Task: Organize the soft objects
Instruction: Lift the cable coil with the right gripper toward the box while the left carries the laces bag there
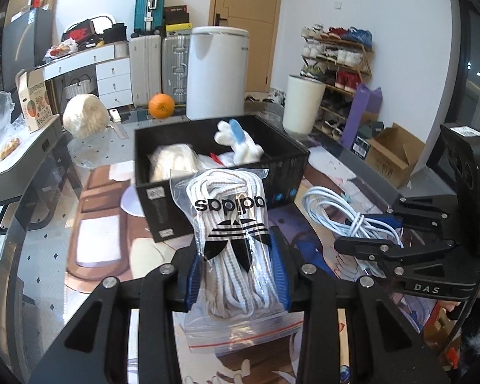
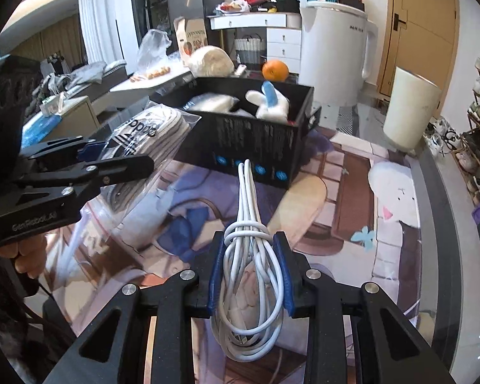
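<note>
My left gripper [image 1: 236, 256] is shut on a clear zip bag of white laces [image 1: 230, 224] with a black trefoil logo, and holds it lifted just in front of the black box [image 1: 163, 204]. The right wrist view shows this bag [image 2: 150, 134] and the left gripper [image 2: 112, 156] to the left of the box [image 2: 249, 140]. A coiled white cable [image 2: 248, 198] is pinched in my right gripper [image 2: 249, 249], low over the printed mat, its tip near the box's front wall. Inside the box lie a white and blue plush toy [image 1: 240, 140] and other white soft bundles.
An orange [image 1: 161, 105] and a pale round bundle [image 1: 84, 120] lie behind the box. A white cylinder [image 1: 302, 104] stands at the back right, with a tall white appliance [image 1: 217, 70] behind. A shoe rack [image 1: 336, 60] and a cardboard box [image 1: 393, 153] are on the right.
</note>
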